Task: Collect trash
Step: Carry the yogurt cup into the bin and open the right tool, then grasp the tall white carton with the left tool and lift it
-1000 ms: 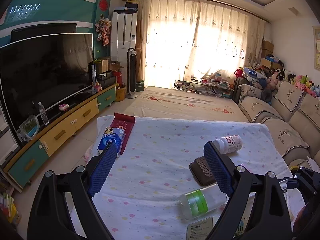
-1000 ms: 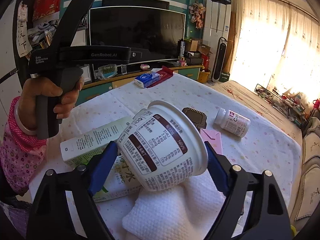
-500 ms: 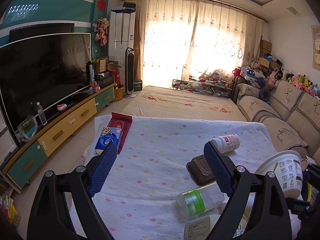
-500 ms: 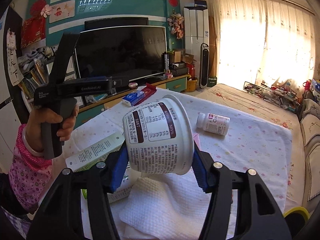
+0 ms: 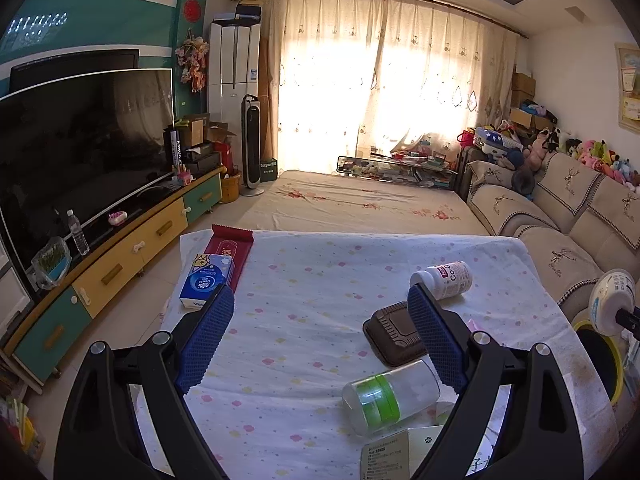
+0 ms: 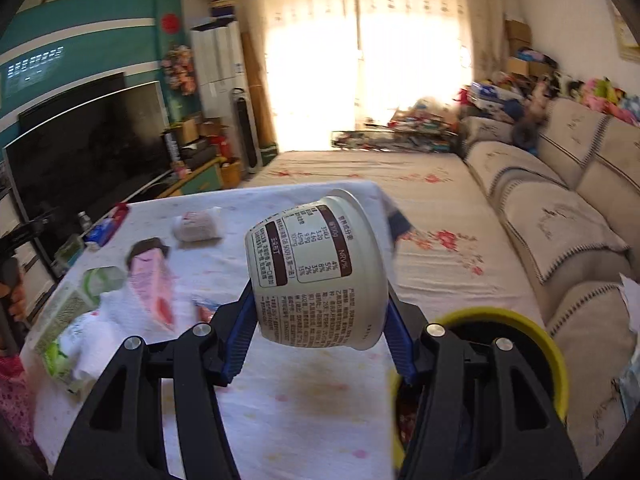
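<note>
The cream paper noodle cup with a brown nutrition label [image 6: 320,276] sits at the centre of the right wrist frame, tipped on its side with its rim toward the upper right. The right gripper [image 6: 318,332] grasps it: 1 blue finger [image 6: 240,332] presses the left wall and the other the right wall, near the base. The cup hangs above the edge of the tabletop [image 6: 288,412], which is covered by a white cloth with coloured dots. The yellow-rimmed black bin [image 6: 532,340] stands just beside that edge, at the lower right of the frame.

Handling, as a judgement: the cup looks empty, so it should be light. The thin paper wall will dent under a hard squeeze and may slip. The stiffest hold is across the wall close to the base or rim, as here.

In the left wrist frame, the cup [image 5: 612,296] appears at the right edge, above the bin [image 5: 600,356]. The left gripper [image 5: 320,340] is released, with nothing between its fingers, and hovers over the tabletop [image 5: 304,304].

Still lying on the cloth: a clear plastic bottle with a green band [image 5: 390,402], a brown ridged plastic tray [image 5: 394,330], a white pill bottle [image 5: 444,280] and a blue tissue pack [image 5: 206,282].
</note>
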A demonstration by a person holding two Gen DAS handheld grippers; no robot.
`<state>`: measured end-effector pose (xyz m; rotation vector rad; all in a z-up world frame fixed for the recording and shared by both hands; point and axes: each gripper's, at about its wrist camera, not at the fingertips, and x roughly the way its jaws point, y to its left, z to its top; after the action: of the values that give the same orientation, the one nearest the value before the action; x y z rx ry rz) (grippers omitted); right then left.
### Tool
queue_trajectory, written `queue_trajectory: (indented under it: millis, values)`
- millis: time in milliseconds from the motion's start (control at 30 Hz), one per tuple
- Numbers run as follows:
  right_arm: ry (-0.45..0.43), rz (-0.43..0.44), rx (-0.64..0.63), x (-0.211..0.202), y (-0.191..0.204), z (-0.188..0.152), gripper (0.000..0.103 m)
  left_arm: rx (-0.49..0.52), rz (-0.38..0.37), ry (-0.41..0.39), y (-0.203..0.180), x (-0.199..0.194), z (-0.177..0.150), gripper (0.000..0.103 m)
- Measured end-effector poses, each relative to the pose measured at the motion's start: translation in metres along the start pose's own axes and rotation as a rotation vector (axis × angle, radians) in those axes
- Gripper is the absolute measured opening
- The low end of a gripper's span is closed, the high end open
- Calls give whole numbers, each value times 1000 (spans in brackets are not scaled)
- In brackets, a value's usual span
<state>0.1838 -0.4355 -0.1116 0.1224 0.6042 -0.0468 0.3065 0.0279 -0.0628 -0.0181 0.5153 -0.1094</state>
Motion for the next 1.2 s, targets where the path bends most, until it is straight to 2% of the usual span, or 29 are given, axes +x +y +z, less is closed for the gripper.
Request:
queue_trajectory:
  millis: [133,300,433,567,700,900,1100,1200]
  values:
    - [103,-184,105,17,-61,-26,55,5,-5,5,-3,1,-1,87]
    - [202,-268,211,44,-110,-59,55,12,-8,14,-5,4,-2,87]
    - [245,-316,237,59,-126,-73,55,18,-8,23,-8,7,-3,87]
    - [283,-351,245,70,-132,-81,55,26,-13,23,-10,7,-3,87]
    - [284,-356,259,71,-133,-84,62,32,-30,23,-13,5,-4,87]
    - [277,-351,251,65,-129,-82,63,36,-74,27,-20,-1,-5,87]
    - [258,-349,253,54,-128,-81,66,98,-100,27,-39,-34,-18,87]
    - [254,-343,260,49,-129,-80,66,120,-112,58,-46,-52,-36,87]
